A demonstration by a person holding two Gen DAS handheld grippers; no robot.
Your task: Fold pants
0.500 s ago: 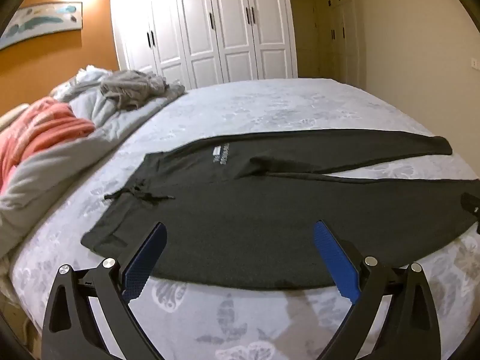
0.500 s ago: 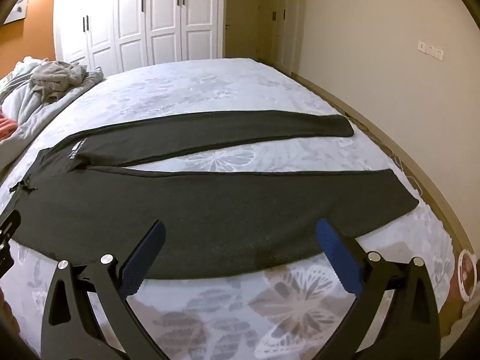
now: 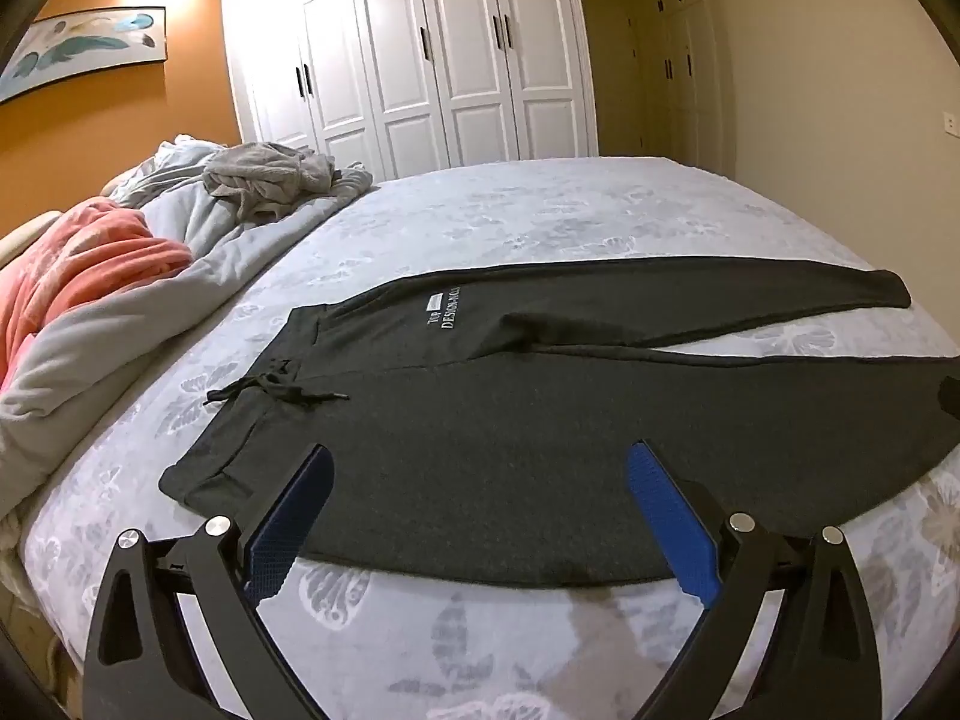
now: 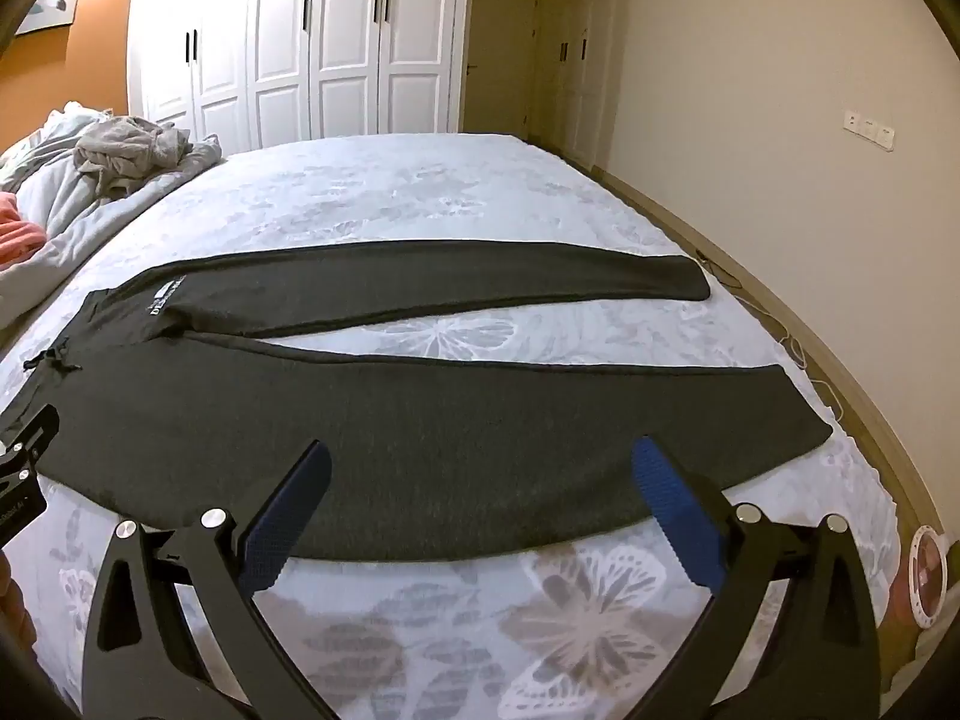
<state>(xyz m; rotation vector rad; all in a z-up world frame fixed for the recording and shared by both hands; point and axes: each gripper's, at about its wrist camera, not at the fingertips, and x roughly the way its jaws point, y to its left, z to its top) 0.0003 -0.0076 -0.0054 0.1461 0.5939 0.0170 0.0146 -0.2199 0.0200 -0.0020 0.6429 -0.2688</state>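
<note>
Dark grey pants [image 3: 510,438] lie flat on the bed, waistband with a drawstring [image 3: 273,390] at the left, both legs stretching right in a narrow V. White lettering [image 3: 447,309] marks the far hip. My left gripper [image 3: 480,468] hovers open above the near edge by the waist and hip, nothing between its blue pads [image 3: 672,516]. In the right wrist view the same pants [image 4: 456,438] span the bed, and my right gripper [image 4: 480,468] hangs open over the near leg's front edge, also empty. The left gripper's black body [image 4: 24,468] shows at that view's left edge.
The bed [image 3: 540,222] has a pale butterfly-print cover. A grey duvet [image 3: 138,300], a pink blanket [image 3: 78,264] and a crumpled grey garment [image 3: 270,177] are piled at the left. White wardrobes [image 3: 420,60] stand behind; a wall and floor strip [image 4: 780,300] run along the right.
Both views have crept slightly closer to the pants' near edge; the pants have not moved and both grippers stay open.
</note>
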